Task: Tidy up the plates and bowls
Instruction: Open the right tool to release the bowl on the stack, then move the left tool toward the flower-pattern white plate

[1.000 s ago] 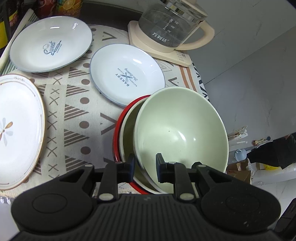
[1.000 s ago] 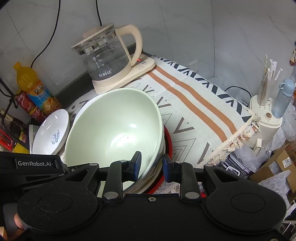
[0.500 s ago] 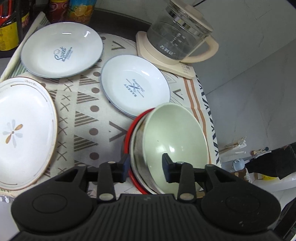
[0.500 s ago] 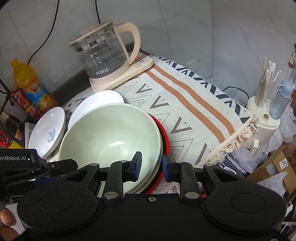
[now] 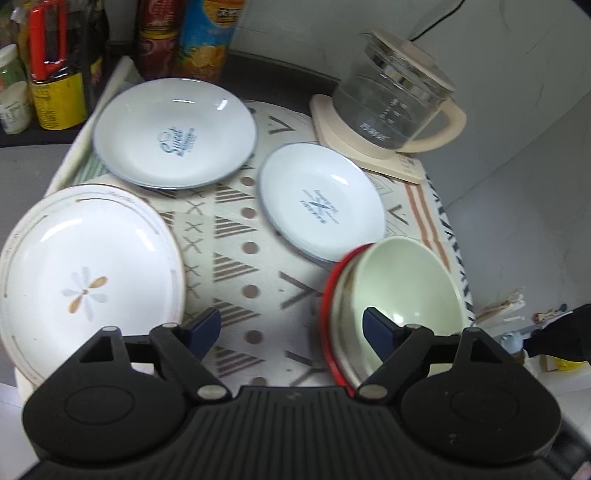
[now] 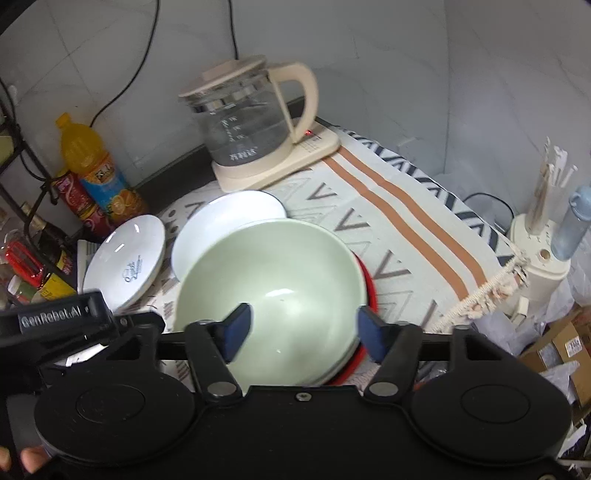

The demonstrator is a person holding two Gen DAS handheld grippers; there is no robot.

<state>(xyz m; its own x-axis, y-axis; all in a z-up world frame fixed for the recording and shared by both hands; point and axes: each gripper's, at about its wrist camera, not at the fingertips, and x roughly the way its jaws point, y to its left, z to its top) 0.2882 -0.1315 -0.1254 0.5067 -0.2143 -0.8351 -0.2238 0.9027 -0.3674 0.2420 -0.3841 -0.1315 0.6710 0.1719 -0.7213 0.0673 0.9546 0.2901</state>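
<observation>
Pale green bowl (image 6: pixel 273 280) sits on top of the bowl stack (image 5: pixel 341 325), nested in what looks like a steel bowl with a red one underneath, though the lower two only show as rims so I'm guessing a bit there. Using the kettle (image 6: pixel 251 122) as the landmark: the stack is out in front of it, toward the fringed edge of the cloth (image 6: pixel 406 229).

Both grippers are let go. The left gripper (image 5: pixel 291 326) is spread wide, holding nothing, one finger over bare cloth and the other in front of the green bowl. The right gripper (image 6: pixel 303 330) is also wide open, fingers straddling the bowl's near rim without pinching it.

So the bowls look done, I'd say. The plates aren't: three are spread singly on the cloth. The small plate (image 5: pixel 321 210) lies right in front of the kettle, just beside the stack. The Sweet plate (image 5: pixel 173 133) is off to the kettle's side by the bottles (image 5: pixel 207 33). The flower plate (image 5: pixel 86 277) is farthest from the kettle. Those probably need stacking next.

Readable stuff: "Sweet" on that one plate, "GenRobot.AI" on the left gripper's body in the right view. The small plate's print and kettle markings are too blurry.
</observation>
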